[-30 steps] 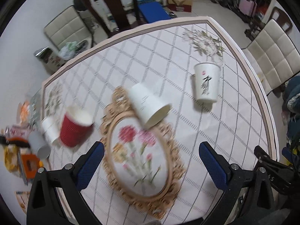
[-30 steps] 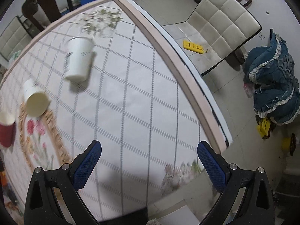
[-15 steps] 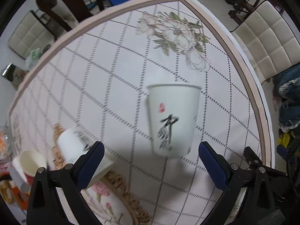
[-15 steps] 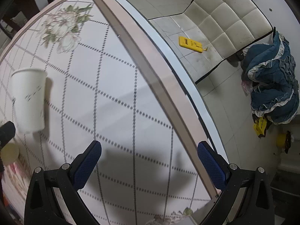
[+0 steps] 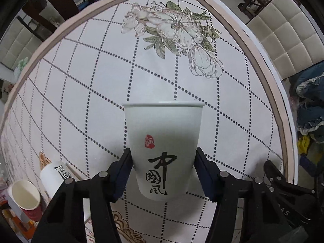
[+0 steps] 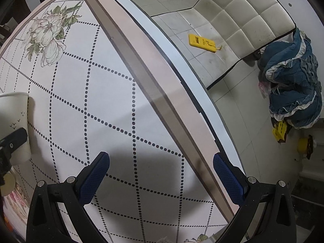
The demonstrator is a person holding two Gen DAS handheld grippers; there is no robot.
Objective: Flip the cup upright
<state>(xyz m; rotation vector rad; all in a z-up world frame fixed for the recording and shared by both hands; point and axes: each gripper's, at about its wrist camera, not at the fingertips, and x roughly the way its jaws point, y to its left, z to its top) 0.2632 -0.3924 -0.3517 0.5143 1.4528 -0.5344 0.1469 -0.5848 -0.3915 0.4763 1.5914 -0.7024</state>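
Observation:
A white paper cup with black brush writing and a red seal (image 5: 163, 151) stands on the table with its wide rim at the top of the view. My left gripper (image 5: 163, 172) has its blue pads against both sides of the cup's lower half, shut on it. The same cup (image 6: 13, 125) shows at the left edge of the right wrist view, with a left finger (image 6: 15, 139) on it. My right gripper (image 6: 161, 178) is open and empty above the tablecloth near the table's right edge.
A second white cup (image 5: 53, 177) lies on its side at lower left by a floral placemat (image 5: 125, 228). A red cup (image 5: 25, 199) stands upright beside it. The table edge (image 6: 162, 93) runs diagonally; beyond it are a cream chair (image 6: 239, 14) and blue clothes (image 6: 293, 85).
My left gripper moved forward to the written cup and closed its pads on it. The right gripper drifted toward the table's right edge and stayed open.

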